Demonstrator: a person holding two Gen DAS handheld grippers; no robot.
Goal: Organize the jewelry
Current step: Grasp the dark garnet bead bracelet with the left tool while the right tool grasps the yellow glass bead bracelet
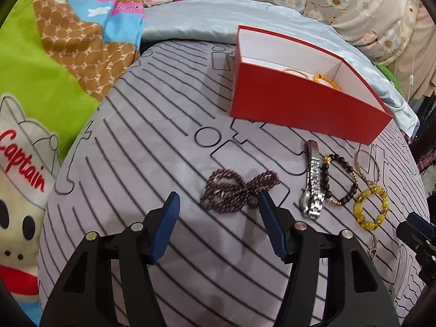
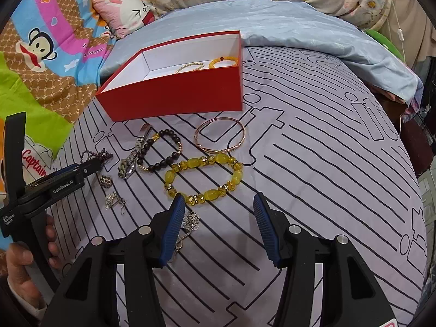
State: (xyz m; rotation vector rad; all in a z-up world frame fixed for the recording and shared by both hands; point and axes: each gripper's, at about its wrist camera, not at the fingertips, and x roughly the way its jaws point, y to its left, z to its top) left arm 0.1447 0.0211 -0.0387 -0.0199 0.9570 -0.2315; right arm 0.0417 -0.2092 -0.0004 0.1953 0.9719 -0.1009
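A red box (image 1: 299,100) (image 2: 177,92) with a white inside stands on the striped cloth and holds a gold chain (image 2: 189,67) and a small yellow bead bracelet (image 2: 224,60). My left gripper (image 1: 218,207) is open, just short of a dark purple bead necklace (image 1: 237,190). Right of it lie a silver watch (image 1: 312,188), a dark bead bracelet (image 1: 339,179), a rose-gold bangle (image 1: 368,167) and a big yellow bead bracelet (image 1: 370,207). My right gripper (image 2: 216,207) is open, just short of the yellow bracelet (image 2: 203,179). A silver flower chain (image 2: 188,223) lies by its left finger.
Small silver earrings (image 2: 114,201) and a round brooch (image 2: 105,182) lie left of the yellow bracelet. The other gripper (image 2: 54,182) shows at the left, held by a hand. A blue sheet (image 2: 299,24) and cartoon bedding (image 1: 68,41) surround the striped cloth (image 2: 327,177).
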